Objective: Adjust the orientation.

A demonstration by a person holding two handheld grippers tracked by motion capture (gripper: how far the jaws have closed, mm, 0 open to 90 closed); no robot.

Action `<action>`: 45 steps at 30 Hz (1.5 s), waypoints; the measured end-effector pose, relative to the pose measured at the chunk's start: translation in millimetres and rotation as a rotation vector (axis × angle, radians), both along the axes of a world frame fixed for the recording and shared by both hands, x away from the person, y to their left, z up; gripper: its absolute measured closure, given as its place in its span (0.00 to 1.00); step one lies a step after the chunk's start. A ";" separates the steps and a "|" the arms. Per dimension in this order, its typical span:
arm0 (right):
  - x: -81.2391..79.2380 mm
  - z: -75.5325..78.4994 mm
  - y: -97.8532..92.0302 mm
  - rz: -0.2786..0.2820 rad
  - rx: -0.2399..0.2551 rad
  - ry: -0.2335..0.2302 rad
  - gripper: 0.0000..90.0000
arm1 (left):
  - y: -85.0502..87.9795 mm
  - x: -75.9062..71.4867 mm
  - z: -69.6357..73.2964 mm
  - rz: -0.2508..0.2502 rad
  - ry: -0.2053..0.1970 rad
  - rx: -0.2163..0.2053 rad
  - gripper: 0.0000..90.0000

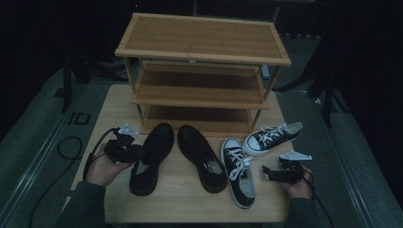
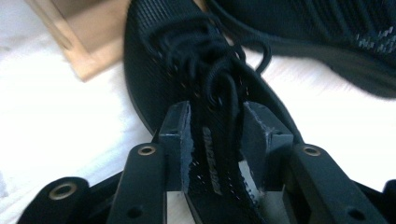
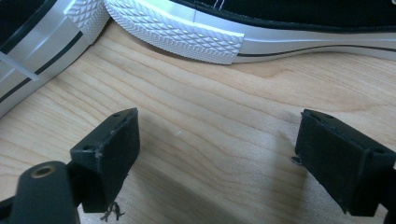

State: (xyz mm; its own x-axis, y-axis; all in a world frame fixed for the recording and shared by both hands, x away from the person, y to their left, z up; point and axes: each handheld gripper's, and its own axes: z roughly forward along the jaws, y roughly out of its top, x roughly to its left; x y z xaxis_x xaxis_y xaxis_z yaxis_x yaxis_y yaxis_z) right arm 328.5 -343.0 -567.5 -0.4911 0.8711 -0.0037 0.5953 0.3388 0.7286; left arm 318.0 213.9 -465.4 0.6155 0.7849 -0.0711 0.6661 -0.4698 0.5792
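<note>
Two black lace-up shoes (image 1: 151,156) (image 1: 202,156) lie side by side in front of a wooden rack. My left gripper (image 1: 130,151) reaches into the left one from its left side. In the left gripper view its jaws (image 2: 215,135) straddle that shoe's tongue (image 2: 215,154) just behind the laces (image 2: 205,60), with the pads (image 2: 184,140) right at the tongue's edges and a thin gap on the right. My right gripper (image 1: 267,172) hovers open over bare table at the right, close to two black-and-white sneakers (image 1: 240,173) (image 1: 272,136). Nothing lies between its jaws (image 3: 217,149).
A three-shelf bamboo rack (image 1: 202,71) stands at the back of the light wooden table (image 1: 180,204); its leg (image 2: 79,37) is near the left shoe's toe. The second black shoe (image 2: 327,32) lies just beyond. White ribbed sneaker soles (image 3: 187,32) (image 3: 37,46) lie ahead of the right jaws.
</note>
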 end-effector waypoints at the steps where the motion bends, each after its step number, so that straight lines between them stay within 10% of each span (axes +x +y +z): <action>1: 0.0 0.0 0.0 0.000 0.000 0.000 0.15 | -1.9 1.7 -2.7 0.001 0.009 0.020 0.72; 8: 0.0 0.0 0.0 0.000 0.000 0.000 0.15 | -6.2 7.4 -2.9 -0.013 -0.001 0.090 0.94; 24: 0.0 0.0 0.0 0.000 0.000 0.000 0.15 | 14.3 24.8 3.5 0.066 -0.052 0.130 0.96; 39: 0.0 0.0 0.0 0.000 0.000 0.000 0.15 | 28.1 30.3 3.9 0.102 -0.048 0.084 0.87; 45: 0.1 0.0 0.0 0.000 0.001 0.000 0.15 | 30.4 21.1 18.7 0.096 -0.074 -0.018 0.76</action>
